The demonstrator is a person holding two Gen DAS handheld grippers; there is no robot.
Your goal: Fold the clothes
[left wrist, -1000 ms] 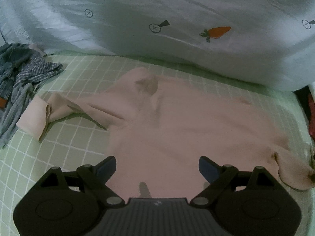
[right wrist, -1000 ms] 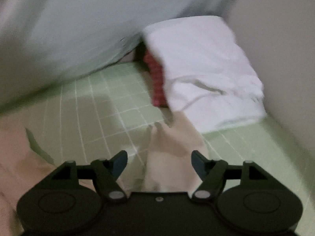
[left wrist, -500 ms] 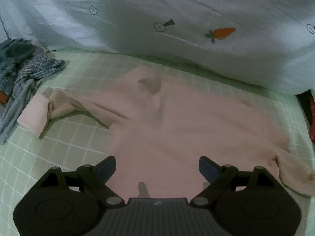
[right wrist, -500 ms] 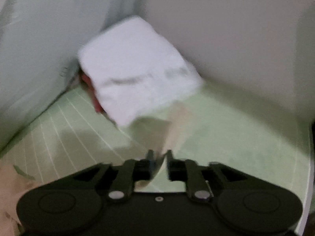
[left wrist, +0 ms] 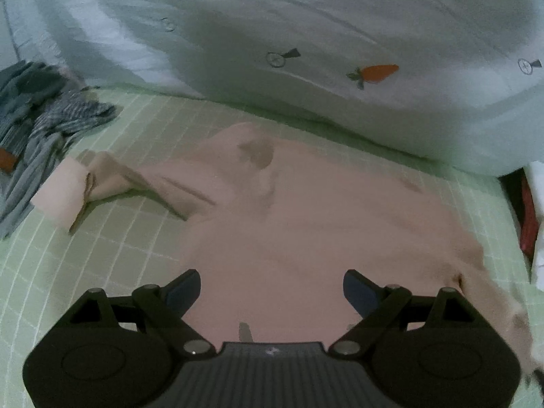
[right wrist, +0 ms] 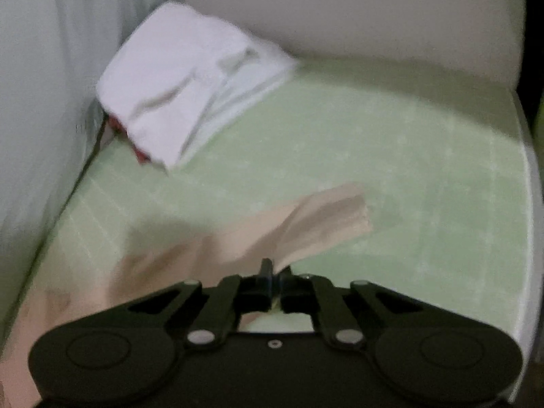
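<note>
A: Dim and soft in both views; fisheye bends the edges, corners black.
B: The right wrist view is smeared with motion blur, and a shadow darkens the quilt (left wrist: 217,44).

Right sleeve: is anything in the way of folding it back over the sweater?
Nothing visible. The right tongs are shut on the sleeve, and only bare green sheet lies around it. The white folded pile sits apart, farther back by the quilt. The sweater has nothing lying on it.
</note>
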